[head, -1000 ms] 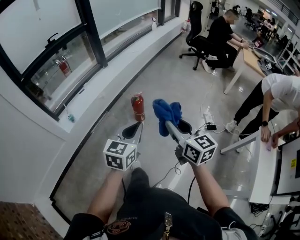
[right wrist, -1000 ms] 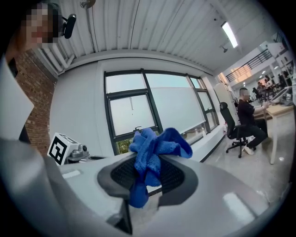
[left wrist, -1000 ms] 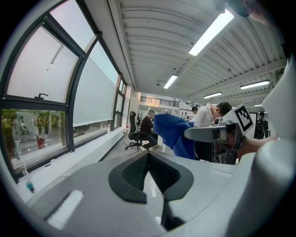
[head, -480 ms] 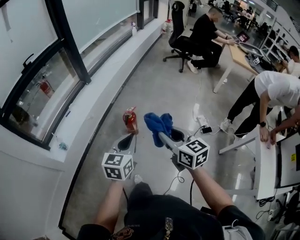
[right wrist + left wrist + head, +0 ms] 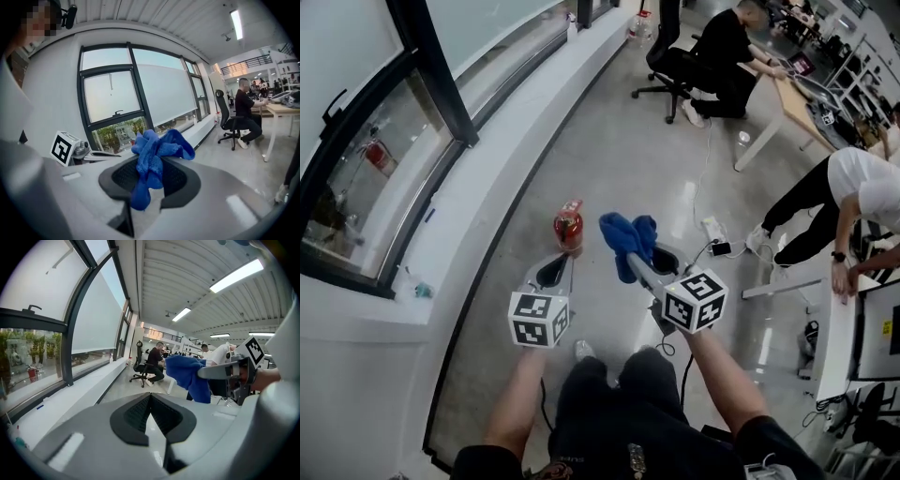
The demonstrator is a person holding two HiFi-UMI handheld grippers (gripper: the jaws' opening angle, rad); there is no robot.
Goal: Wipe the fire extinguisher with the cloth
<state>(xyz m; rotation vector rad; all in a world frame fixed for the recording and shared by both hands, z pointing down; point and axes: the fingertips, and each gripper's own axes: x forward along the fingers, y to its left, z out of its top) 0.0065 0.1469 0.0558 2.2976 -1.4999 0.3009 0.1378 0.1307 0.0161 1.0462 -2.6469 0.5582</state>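
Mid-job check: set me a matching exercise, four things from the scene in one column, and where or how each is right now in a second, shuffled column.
Things:
1. fire extinguisher
2. cloth
3. left gripper
4. office chair

Place or state:
A. jaws together, nothing between them
B. red, standing on the floor just ahead of the grippers
C. blue, pinched in the jaws of the right gripper
D. black, far down the room beside a desk

Pairs: 1-B, 2-C, 3-A, 4-D.
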